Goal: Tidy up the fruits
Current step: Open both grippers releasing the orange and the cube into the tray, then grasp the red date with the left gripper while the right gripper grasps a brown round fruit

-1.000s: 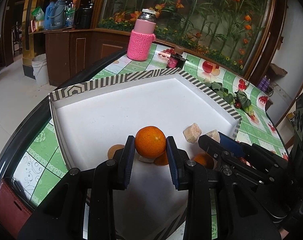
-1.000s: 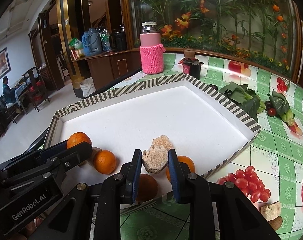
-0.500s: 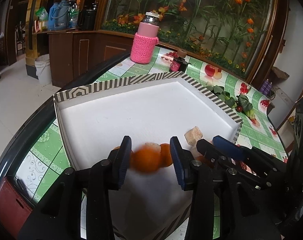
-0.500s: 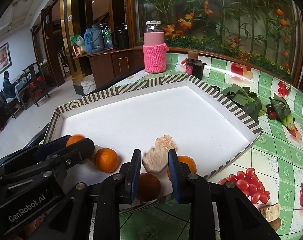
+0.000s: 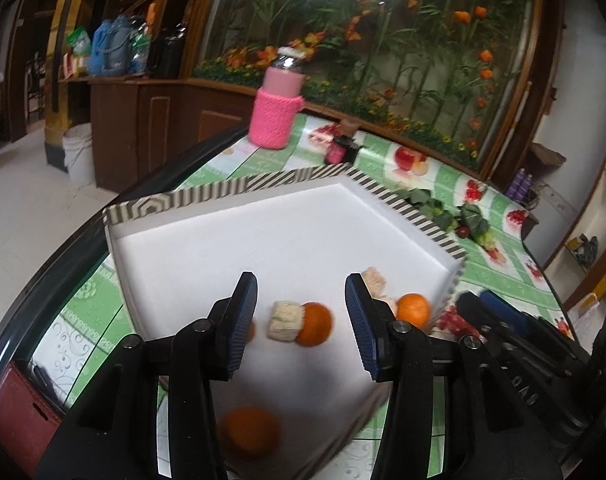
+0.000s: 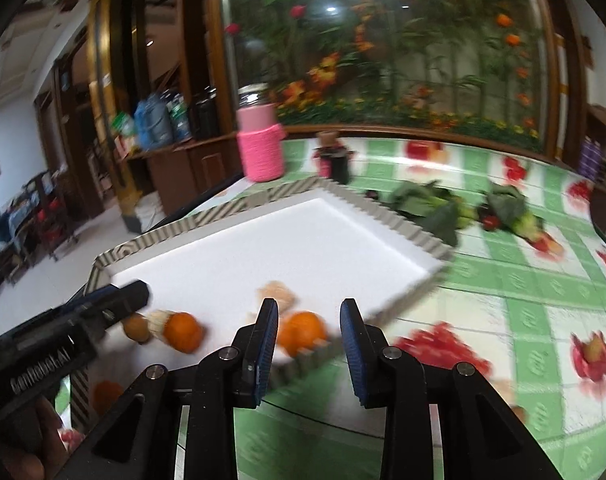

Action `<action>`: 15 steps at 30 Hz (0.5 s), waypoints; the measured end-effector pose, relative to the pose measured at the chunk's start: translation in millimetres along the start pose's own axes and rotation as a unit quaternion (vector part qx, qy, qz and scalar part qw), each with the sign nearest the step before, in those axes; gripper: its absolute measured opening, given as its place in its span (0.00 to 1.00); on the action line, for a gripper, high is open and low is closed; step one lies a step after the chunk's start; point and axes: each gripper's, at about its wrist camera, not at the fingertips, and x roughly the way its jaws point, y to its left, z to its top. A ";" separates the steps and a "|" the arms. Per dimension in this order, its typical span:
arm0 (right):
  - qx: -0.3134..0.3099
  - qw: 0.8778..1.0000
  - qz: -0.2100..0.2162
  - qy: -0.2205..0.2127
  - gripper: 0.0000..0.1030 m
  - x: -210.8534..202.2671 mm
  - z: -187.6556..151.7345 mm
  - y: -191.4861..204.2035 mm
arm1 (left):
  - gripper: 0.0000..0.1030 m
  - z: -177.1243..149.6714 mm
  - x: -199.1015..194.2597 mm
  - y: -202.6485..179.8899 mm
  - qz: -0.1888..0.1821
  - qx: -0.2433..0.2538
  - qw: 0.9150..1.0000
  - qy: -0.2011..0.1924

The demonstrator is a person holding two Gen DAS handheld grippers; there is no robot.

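Left tool: the left tool (image 5: pixel 301 312) stood with its jaws spread wide and nothing between them, above the near part of the tray (image 5: pixel 207 196).
Right tool: the right tool (image 6: pixel 309 334) was likewise agape and empty, over the tray's near right edge and the bench (image 6: pixel 503 280).
Fruit: all in the tray's near end. One orange (image 5: pixel 314 318) touched a pale chunk (image 5: pixel 283 320); a second orange (image 5: pixel 413 310) sat near the right corner; a third, blurred orange (image 5: pixel 250 432) lay nearest the camera; a brown fruit (image 6: pixel 137 328) lay just beside the chunk.
Roll risk: the nearest orange looked smeared, so it may have been rolling; on the smooth white floor it could run to the wall or knock the others apart.
Edge risk: the second orange lay close to the low striped rim; a careless nudge from the right tool might tip it onto the bench.
Crowding risk: both tools worked close together, so a hasty reach could make them collide.
Sight risk: both views were blurred, so aim at any piece would be uncertain.
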 end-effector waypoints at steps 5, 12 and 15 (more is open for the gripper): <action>0.015 0.998 -0.057 -0.009 0.30 -34.3 -13.9 -63.1 | 0.44 -3.1 -9.4 -26.0 -0.060 0.049 0.997 -0.013; 0.089 0.994 -0.061 0.023 0.30 -74.8 -40.3 -169.7 | 0.44 -28.9 -2.0 -95.3 -0.171 0.157 0.971 0.047; 0.084 0.995 0.004 0.051 0.30 -72.6 -46.3 -172.3 | 0.44 -37.6 10.9 -121.4 -0.189 0.178 0.962 0.081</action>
